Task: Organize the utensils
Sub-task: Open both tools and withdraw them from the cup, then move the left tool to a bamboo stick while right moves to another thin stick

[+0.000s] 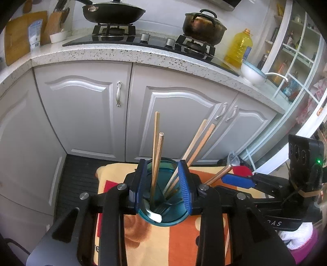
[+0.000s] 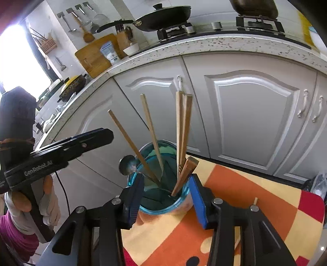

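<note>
A blue glass cup (image 1: pixel 163 216) stands on an orange and yellow cloth (image 1: pixel 163 245). It holds several wooden chopsticks (image 1: pixel 157 159), a metal spoon (image 1: pixel 152 213) and a fork (image 1: pixel 163 209). My left gripper (image 1: pixel 163 184) has its blue pads on both sides of the cup and is shut on it. In the right wrist view the same cup (image 2: pixel 161 192) sits between the jaws of my right gripper (image 2: pixel 167 196), which stand wide open, with a pair of wooden chopsticks (image 2: pixel 185 174) leaning in the cup. The right gripper also shows in the left wrist view (image 1: pixel 239 178).
White cabinet doors (image 1: pixel 179 114) and a speckled counter (image 1: pixel 122 53) stand close behind the cloth. A wok (image 1: pixel 113 12) and a pot (image 1: pixel 202 24) sit on the stove. An oil bottle (image 1: pixel 239 48) and a white bowl (image 1: pixel 252 72) are at the right. One loose chopstick (image 2: pixel 245 223) lies on the cloth.
</note>
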`<state>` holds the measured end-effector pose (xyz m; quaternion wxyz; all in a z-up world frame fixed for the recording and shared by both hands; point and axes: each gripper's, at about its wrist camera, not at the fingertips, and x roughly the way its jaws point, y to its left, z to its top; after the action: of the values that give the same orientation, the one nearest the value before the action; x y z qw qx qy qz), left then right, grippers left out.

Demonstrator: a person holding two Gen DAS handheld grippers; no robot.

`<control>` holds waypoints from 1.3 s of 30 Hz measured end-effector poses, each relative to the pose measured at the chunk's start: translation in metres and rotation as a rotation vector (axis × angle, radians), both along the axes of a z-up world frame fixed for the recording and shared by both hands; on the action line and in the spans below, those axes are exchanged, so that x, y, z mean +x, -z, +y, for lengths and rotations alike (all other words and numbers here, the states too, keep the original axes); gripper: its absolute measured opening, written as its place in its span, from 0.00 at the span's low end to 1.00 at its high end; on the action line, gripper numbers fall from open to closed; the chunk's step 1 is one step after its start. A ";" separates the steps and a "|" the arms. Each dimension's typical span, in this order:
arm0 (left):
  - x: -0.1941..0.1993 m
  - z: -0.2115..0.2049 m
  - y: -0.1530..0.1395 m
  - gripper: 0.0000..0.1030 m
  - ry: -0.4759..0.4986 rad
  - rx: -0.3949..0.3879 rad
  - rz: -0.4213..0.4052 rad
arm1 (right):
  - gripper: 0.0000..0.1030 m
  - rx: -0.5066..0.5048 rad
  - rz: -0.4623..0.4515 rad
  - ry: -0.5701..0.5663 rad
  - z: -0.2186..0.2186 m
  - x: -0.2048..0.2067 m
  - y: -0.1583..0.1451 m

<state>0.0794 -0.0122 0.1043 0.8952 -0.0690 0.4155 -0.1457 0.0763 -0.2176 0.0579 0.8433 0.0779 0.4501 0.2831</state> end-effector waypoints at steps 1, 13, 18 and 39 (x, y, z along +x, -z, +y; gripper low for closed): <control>-0.002 -0.001 -0.001 0.30 0.000 0.000 0.000 | 0.42 0.002 -0.001 0.004 -0.002 -0.001 -0.001; -0.027 -0.014 -0.011 0.37 0.009 0.025 -0.022 | 0.42 -0.027 0.015 0.054 -0.026 -0.030 -0.004; -0.045 -0.030 -0.016 0.37 0.029 0.051 -0.055 | 0.42 -0.048 -0.017 0.074 -0.038 -0.050 -0.008; -0.088 -0.110 0.002 0.37 0.168 0.080 -0.043 | 0.44 -0.135 -0.083 0.261 -0.096 -0.117 -0.006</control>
<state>-0.0083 -0.1225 0.1021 0.8906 0.0050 0.4060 -0.2050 -0.0406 -0.3131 0.0639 0.8941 0.0672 0.4190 0.1433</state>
